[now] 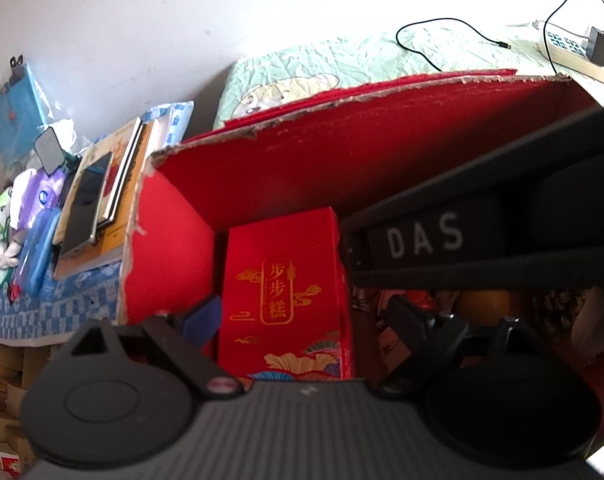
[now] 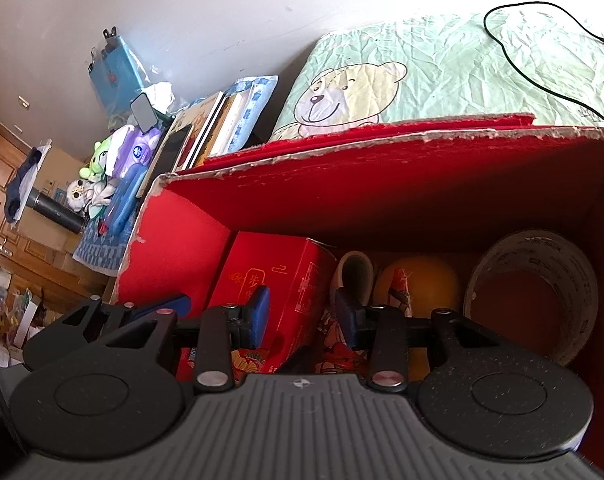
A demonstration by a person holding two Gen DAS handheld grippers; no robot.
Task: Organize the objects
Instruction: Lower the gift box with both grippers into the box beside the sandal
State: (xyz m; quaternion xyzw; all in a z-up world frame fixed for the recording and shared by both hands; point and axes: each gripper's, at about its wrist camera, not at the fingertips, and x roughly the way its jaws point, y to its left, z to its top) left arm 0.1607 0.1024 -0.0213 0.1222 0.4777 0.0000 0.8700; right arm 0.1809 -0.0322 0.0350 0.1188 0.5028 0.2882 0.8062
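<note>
Risk: the left gripper [image 1: 306,320] straddles the red carton [image 1: 284,292] standing at the left end of the big red box [image 1: 342,148], and the right gripper [image 2: 302,314] is crowded in just beside it, so either could knock or tip the carton, or the two tools could collide. Left jaws are wide open, carton between the fingers with gaps both sides, nothing held; right jaws are partly open and empty, over the carton's right edge, with tape roll [image 2: 532,296] off to the right. Both hands point steeply down into the box.
</note>
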